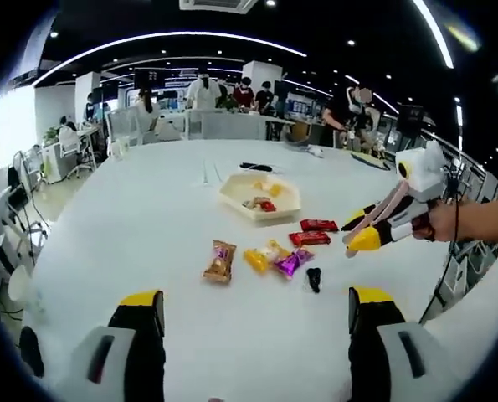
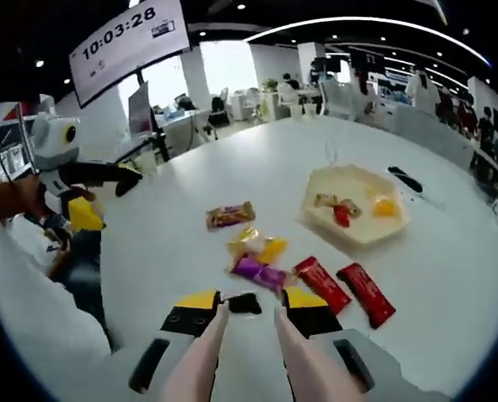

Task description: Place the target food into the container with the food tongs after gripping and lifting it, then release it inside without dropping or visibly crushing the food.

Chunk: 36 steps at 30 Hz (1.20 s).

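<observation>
The right gripper (image 2: 247, 311) is pinching pink food tongs (image 2: 249, 360), their tips closing around a small black candy (image 2: 245, 304) on the white table (image 2: 449, 276). The left gripper (image 1: 257, 311) is hovering with jaws spread. The hexagonal container (image 2: 359, 230) is sitting farther off, beyond the wrapped snacks (image 2: 257, 251).

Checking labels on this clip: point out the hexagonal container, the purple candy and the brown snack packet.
hexagonal container (image 2: 315, 219), right gripper view, bare near rim.
purple candy (image 2: 254, 271), right gripper view, middle of wrapper.
brown snack packet (image 1: 220, 260), left gripper view, middle of packet.
</observation>
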Each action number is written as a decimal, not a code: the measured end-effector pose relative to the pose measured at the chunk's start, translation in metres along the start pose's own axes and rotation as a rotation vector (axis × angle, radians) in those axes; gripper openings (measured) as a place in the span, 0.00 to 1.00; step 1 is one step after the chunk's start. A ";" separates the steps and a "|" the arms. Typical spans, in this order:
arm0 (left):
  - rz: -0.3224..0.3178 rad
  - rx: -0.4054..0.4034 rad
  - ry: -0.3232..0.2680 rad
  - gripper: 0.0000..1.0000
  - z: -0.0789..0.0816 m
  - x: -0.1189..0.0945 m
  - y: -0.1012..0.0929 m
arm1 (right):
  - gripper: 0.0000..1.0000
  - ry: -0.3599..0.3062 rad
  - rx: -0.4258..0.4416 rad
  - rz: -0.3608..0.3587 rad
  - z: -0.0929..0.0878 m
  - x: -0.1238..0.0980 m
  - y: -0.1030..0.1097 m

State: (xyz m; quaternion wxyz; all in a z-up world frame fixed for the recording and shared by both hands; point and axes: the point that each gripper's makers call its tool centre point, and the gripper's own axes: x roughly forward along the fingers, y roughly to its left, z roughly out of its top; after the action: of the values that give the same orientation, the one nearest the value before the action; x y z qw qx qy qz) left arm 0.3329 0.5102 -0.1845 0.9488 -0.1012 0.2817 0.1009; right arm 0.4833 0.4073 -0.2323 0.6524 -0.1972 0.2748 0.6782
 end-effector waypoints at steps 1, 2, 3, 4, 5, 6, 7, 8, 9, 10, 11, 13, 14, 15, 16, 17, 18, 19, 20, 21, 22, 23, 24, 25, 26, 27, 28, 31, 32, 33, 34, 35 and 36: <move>0.013 -0.005 0.000 0.91 -0.001 -0.002 -0.001 | 0.28 0.000 -0.023 0.015 0.001 0.005 -0.005; 0.033 -0.018 0.003 0.91 -0.007 -0.003 0.002 | 0.28 -0.004 -0.031 0.024 0.002 0.007 -0.005; 0.048 -0.031 0.011 0.91 -0.012 -0.004 0.000 | 0.28 -0.010 -0.046 0.043 0.005 0.011 -0.006; 0.053 -0.034 0.013 0.91 -0.014 -0.004 -0.001 | 0.28 -0.012 -0.048 0.050 0.005 0.012 -0.007; 0.067 -0.042 0.021 0.91 -0.019 -0.005 -0.002 | 0.28 -0.012 -0.048 0.074 0.005 0.016 -0.008; 0.076 -0.047 0.030 0.91 -0.023 -0.007 -0.004 | 0.28 -0.011 -0.063 0.090 0.005 0.020 -0.008; 0.081 -0.048 0.030 0.91 -0.024 -0.007 -0.007 | 0.28 -0.023 -0.094 0.104 0.006 0.024 -0.009; 0.095 -0.045 0.025 0.90 -0.026 -0.008 -0.008 | 0.28 -0.028 -0.110 0.109 0.005 0.027 -0.009; 0.102 -0.042 0.023 0.90 -0.026 -0.009 -0.010 | 0.28 -0.029 -0.125 0.112 0.005 0.032 -0.011; 0.106 -0.045 0.020 0.90 -0.026 -0.010 -0.011 | 0.28 -0.018 -0.138 0.113 0.004 0.033 -0.012; 0.111 -0.052 0.014 0.90 -0.025 -0.012 -0.014 | 0.28 -0.011 -0.153 0.112 0.004 0.034 -0.014; 0.102 -0.055 0.010 0.91 -0.023 -0.012 -0.017 | 0.28 -0.014 -0.187 0.113 0.007 0.036 -0.018; 0.100 -0.048 0.014 0.91 -0.022 -0.011 -0.018 | 0.28 -0.008 -0.209 0.127 0.007 0.037 -0.020; 0.107 -0.038 0.018 0.90 -0.021 -0.011 -0.017 | 0.28 -0.002 -0.215 0.136 0.008 0.039 -0.021; 0.119 -0.027 0.018 0.90 -0.018 -0.012 -0.016 | 0.28 0.003 -0.218 0.156 0.008 0.041 -0.023; 0.132 -0.022 0.009 0.90 -0.013 -0.014 -0.014 | 0.28 0.006 -0.219 0.170 0.009 0.043 -0.022; 0.139 -0.027 -0.006 0.90 -0.008 -0.015 -0.012 | 0.28 0.009 -0.223 0.179 0.008 0.046 -0.023; 0.146 -0.038 -0.023 0.91 -0.004 -0.017 -0.011 | 0.28 0.015 -0.236 0.187 0.007 0.049 -0.023; 0.155 -0.047 -0.032 0.91 -0.003 -0.019 -0.010 | 0.28 0.042 -0.272 0.199 0.003 0.052 -0.024; 0.160 -0.049 -0.027 0.91 -0.005 -0.021 -0.011 | 0.28 0.052 -0.292 0.215 0.002 0.055 -0.022; 0.166 -0.047 -0.023 0.91 -0.006 -0.022 -0.011 | 0.28 0.053 -0.308 0.220 0.001 0.057 -0.021; 0.173 -0.044 -0.022 0.91 -0.008 -0.024 -0.009 | 0.28 0.067 -0.346 0.225 0.000 0.059 -0.021; 0.182 -0.044 -0.020 0.91 -0.011 -0.028 -0.008 | 0.28 0.069 -0.373 0.240 0.000 0.058 -0.017; 0.189 -0.051 -0.022 0.91 -0.012 -0.030 -0.008 | 0.28 0.064 -0.417 0.251 0.001 0.059 -0.015; 0.200 -0.062 -0.027 0.91 -0.014 -0.033 -0.006 | 0.28 0.051 -0.446 0.263 0.003 0.060 -0.014; 0.210 -0.068 -0.025 0.91 -0.018 -0.036 -0.005 | 0.28 0.040 -0.471 0.282 0.004 0.061 -0.011; 0.217 -0.070 -0.020 0.91 -0.021 -0.038 -0.004 | 0.28 0.050 -0.506 0.302 0.003 0.061 -0.005; 0.235 -0.068 -0.003 0.90 -0.030 -0.044 -0.002 | 0.28 0.086 -0.551 0.340 -0.001 0.064 0.002; 0.239 -0.072 -0.002 0.90 -0.032 -0.047 -0.002 | 0.28 0.089 -0.557 0.343 -0.001 0.065 0.003; 0.241 -0.080 -0.004 0.90 -0.034 -0.048 -0.002 | 0.28 0.104 -0.572 0.371 -0.003 0.068 0.008; 0.242 -0.086 -0.003 0.91 -0.035 -0.049 -0.002 | 0.28 0.116 -0.566 0.385 -0.005 0.071 0.008; 0.241 -0.091 -0.006 0.91 -0.037 -0.051 -0.003 | 0.28 0.118 -0.568 0.386 -0.005 0.073 0.008; 0.241 -0.093 -0.008 0.91 -0.037 -0.052 -0.004 | 0.28 0.119 -0.578 0.394 -0.005 0.077 0.008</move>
State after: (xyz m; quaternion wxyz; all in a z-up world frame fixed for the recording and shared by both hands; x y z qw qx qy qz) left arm 0.2721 0.4899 -0.1857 0.9252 -0.1102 0.2832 0.2274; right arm 0.4698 0.4633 -0.2836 0.4090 -0.3559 0.1417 0.8282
